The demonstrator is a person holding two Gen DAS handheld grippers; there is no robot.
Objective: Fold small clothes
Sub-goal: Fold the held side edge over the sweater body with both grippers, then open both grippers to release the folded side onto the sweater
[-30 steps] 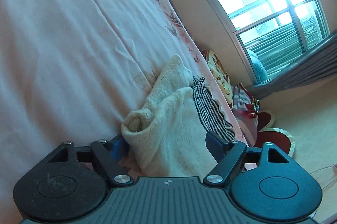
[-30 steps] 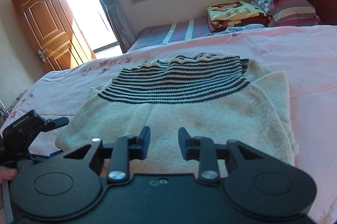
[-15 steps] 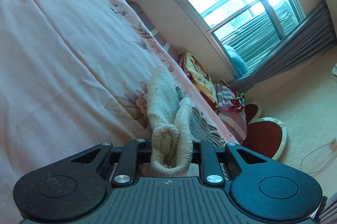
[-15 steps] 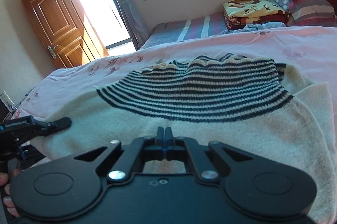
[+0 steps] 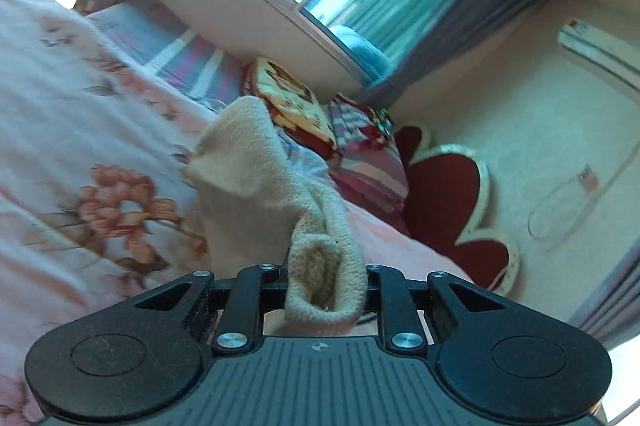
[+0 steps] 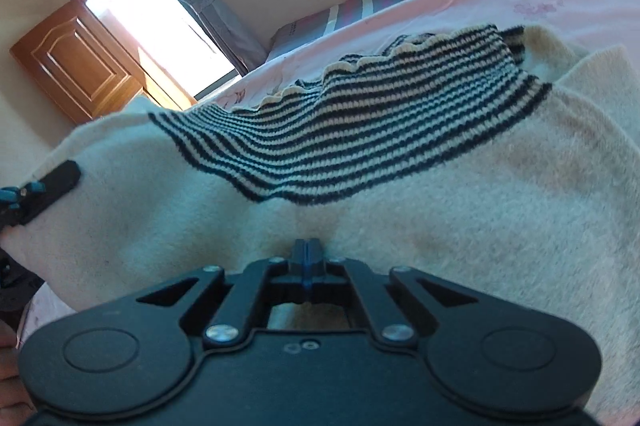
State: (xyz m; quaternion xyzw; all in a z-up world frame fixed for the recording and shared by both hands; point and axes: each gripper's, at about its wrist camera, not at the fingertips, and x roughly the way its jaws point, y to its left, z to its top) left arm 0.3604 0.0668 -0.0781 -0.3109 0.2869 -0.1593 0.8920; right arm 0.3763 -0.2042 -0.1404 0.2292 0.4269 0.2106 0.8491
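The left gripper (image 5: 326,292) pinches a rolled cream edge of the sweater (image 6: 400,209), tilted so the bed slants across its view. The right gripper (image 6: 307,258) is level, its fingers pressed together on the near hem. The sweater is fuzzy cream knit with a dark-striped ribbed band (image 6: 352,129) — lifted at its near edge, the rest over the pink floral bedspread (image 5: 80,145).
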